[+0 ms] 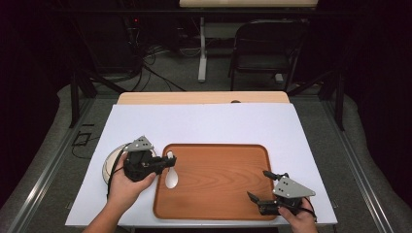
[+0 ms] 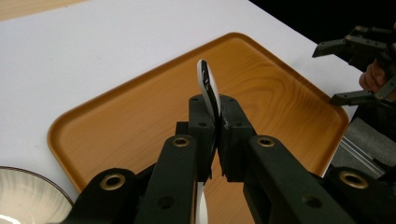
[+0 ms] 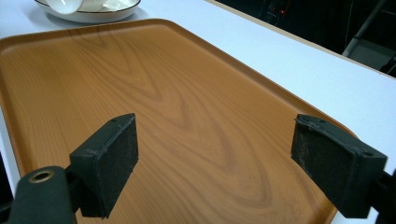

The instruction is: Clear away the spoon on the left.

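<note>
Here we see the left gripper (image 1: 165, 162) clamped on a white spoon (image 1: 171, 175) — in the left gripper view its pads (image 2: 201, 122) press flat on both sides of the spoon's (image 2: 208, 88) handle, whose end sticks up above them. In the high view the spoon's bowl hangs below the jaws over the left end of the tray (image 1: 218, 194), close to its left rim; whether the bowl touches the wood we cannot tell. The left hand (image 1: 127, 187) wraps the gripper's body from below.

Just left of that gripper, on the white sheet (image 1: 204, 121), sits a white plate (image 1: 109, 162) with a dark rim, partly hidden behind the gripper. The plate's (image 2: 25, 196) edge also shows at the lower left of the left gripper view.

The right gripper (image 1: 260, 187) is held by the right hand (image 1: 296, 218) at the tray's near right corner — its jaws stand wide apart with nothing between them. In the right gripper view the two pads (image 3: 109, 161) frame bare wood of the tray (image 3: 187, 107), with the plate (image 3: 88, 11) beyond its far edge.
</note>
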The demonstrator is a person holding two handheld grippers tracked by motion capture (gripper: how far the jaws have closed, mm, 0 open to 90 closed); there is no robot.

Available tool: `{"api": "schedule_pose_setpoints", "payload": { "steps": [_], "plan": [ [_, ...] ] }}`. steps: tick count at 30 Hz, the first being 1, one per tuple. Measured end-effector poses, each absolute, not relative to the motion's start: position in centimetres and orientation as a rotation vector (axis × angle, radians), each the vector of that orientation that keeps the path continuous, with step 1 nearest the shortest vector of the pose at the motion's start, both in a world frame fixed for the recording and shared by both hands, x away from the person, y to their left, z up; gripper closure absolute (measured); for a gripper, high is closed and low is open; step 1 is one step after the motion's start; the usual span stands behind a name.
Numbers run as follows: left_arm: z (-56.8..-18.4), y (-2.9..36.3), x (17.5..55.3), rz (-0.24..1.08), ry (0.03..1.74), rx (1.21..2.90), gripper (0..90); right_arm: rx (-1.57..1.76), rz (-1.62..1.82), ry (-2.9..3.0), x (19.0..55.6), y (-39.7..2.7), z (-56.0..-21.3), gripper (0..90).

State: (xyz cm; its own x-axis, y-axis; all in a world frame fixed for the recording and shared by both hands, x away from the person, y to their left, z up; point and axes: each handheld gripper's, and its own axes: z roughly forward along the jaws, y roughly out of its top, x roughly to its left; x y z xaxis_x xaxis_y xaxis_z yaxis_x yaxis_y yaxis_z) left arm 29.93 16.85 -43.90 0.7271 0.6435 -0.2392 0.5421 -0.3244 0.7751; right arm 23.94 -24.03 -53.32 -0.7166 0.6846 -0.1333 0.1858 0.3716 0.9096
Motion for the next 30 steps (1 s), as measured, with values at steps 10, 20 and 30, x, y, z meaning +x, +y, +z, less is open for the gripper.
{"api": "schedule_pose_setpoints", "payload": {
  "steps": [10,20,30],
  "plan": [
    [-45.2,16.2,30.3,0.079,0.917,2.051,85.5,0.749,1.324,2.139,23.9,-24.0,-53.3,14.4],
    [-46.8,15.8,30.5,0.009,0.941,2.079,85.5,0.749,1.325,2.139,23.9,-24.0,-53.3,14.4],
    [-48.1,15.8,31.3,-0.052,1.003,2.053,85.5,0.748,1.324,2.14,23.9,-24.0,-53.3,14.4]
  ]
}}
